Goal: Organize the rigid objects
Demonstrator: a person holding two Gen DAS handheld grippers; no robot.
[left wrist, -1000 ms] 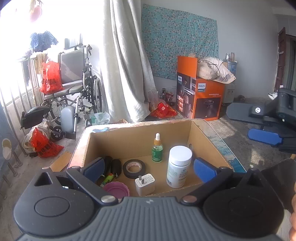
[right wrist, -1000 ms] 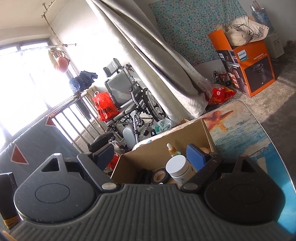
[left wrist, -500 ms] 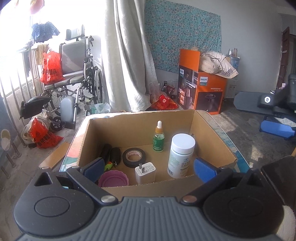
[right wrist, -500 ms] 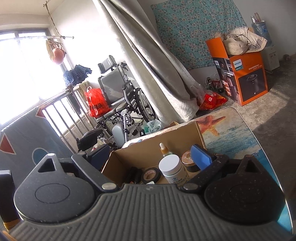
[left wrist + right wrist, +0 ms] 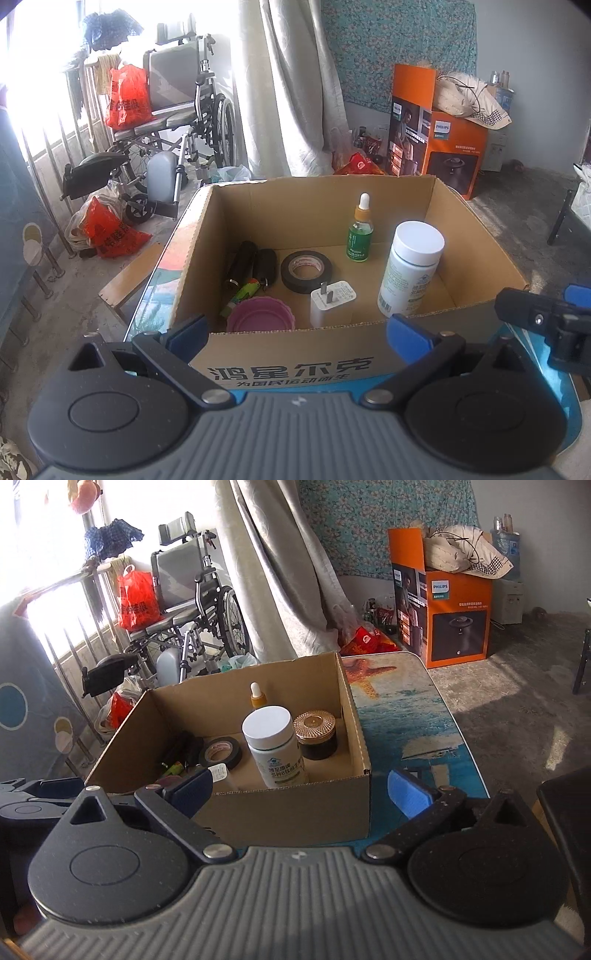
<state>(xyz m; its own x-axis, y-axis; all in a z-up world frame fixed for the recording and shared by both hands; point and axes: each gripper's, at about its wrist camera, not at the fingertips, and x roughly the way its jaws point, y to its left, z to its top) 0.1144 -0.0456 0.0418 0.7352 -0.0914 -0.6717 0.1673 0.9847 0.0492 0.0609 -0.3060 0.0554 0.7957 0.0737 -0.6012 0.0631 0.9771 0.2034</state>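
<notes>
An open cardboard box (image 5: 321,362) stands on a table with a sea print (image 5: 406,720). In it are a white pill bottle (image 5: 410,269), a green dropper bottle (image 5: 360,232), a black tape roll (image 5: 306,271), a white charger plug (image 5: 330,302), a pink lid (image 5: 260,314) and black tubes (image 5: 242,264). A gold-lidded dark jar (image 5: 317,734) shows only in the right wrist view. My left gripper (image 5: 299,332) hangs open before the box's front wall, empty. My right gripper (image 5: 301,792), its jaws opening, holds nothing near the box's (image 5: 295,812) front right corner.
A wheelchair (image 5: 177,110) with a red bag, more red bags on the floor and a pale curtain (image 5: 280,92) lie beyond the table. An orange appliance carton (image 5: 443,140) stands at the back right. A dark object (image 5: 569,830) sits by the table's right edge.
Both grippers have sunk and drawn back, so the box's printed front wall now shows. The right gripper has rolled level, spread its jaws wider and come down beside the box's right front corner.
</notes>
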